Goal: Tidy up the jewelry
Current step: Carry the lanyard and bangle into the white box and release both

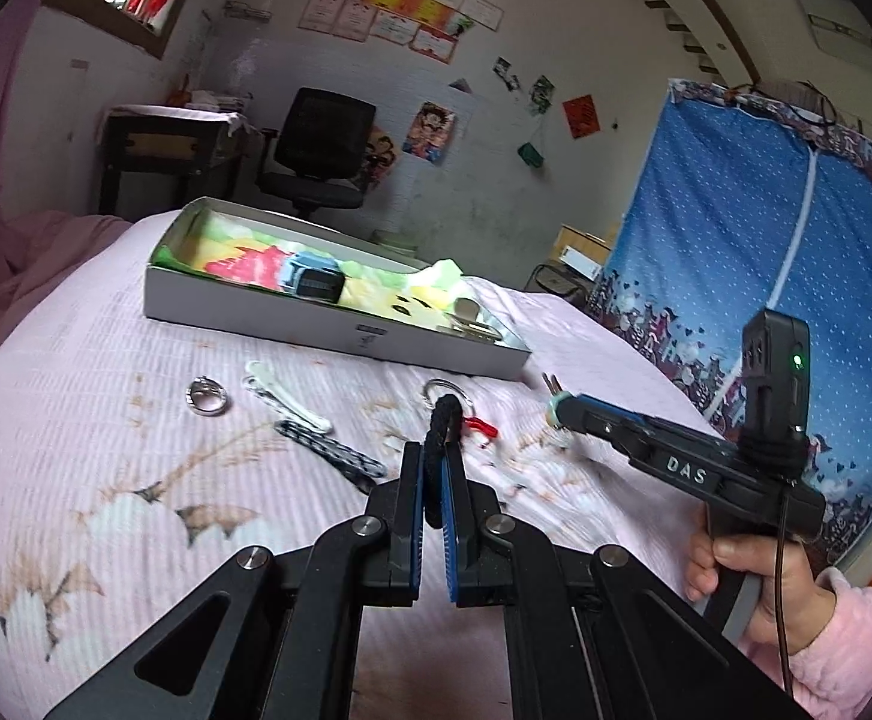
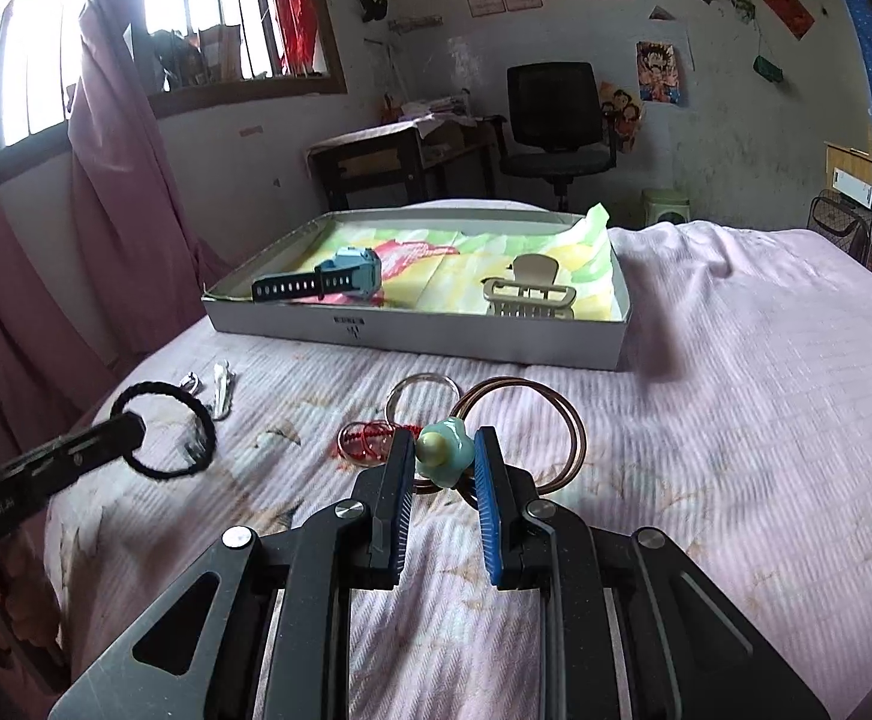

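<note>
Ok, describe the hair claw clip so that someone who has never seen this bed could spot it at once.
Find the shallow white box on the pink bedspread, lined with a bright yellow and green cloth. Two things lie inside: a blue watch with a dark strap toward its left end, and the hair claw clip toward its right. The clip is the pale beige, toothed one.

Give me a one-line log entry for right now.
left gripper: shut on black hair tie | right gripper: shut on green flower charm | box: watch, claw clip
</note>
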Demonstrator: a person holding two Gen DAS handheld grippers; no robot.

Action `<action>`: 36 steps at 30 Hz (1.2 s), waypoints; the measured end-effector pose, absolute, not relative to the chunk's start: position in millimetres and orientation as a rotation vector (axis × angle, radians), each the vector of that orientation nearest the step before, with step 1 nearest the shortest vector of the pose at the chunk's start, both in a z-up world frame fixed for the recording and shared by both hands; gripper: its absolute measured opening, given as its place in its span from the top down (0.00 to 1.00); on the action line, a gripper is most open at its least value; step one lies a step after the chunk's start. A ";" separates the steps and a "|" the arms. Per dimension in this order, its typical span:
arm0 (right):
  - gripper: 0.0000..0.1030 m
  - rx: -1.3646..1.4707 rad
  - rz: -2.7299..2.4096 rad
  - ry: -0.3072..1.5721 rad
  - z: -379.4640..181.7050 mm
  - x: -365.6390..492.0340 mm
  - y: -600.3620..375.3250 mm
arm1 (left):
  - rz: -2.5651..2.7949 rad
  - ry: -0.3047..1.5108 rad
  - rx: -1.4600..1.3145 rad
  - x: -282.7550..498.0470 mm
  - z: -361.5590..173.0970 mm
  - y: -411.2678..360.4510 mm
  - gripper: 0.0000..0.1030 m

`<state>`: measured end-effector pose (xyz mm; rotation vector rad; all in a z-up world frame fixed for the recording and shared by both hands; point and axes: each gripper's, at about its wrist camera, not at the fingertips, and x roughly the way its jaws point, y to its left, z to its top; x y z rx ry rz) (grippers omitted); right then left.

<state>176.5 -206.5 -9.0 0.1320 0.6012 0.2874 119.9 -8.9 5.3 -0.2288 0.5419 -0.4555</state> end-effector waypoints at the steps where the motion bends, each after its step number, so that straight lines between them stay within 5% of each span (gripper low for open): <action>1: 0.83 0.132 0.287 0.598 -8.8 175.9 -206.4 | -0.456 0.541 -0.223 118.6 5.7 -11.8 0.95; 18: 0.83 0.135 0.347 0.419 25.8 214.1 -189.2 | -0.218 0.407 -0.236 185.3 59.7 6.2 0.95; 36: 0.83 0.142 0.354 0.630 -11.0 320.8 -151.8 | -0.032 0.703 -0.204 290.0 29.7 15.0 0.94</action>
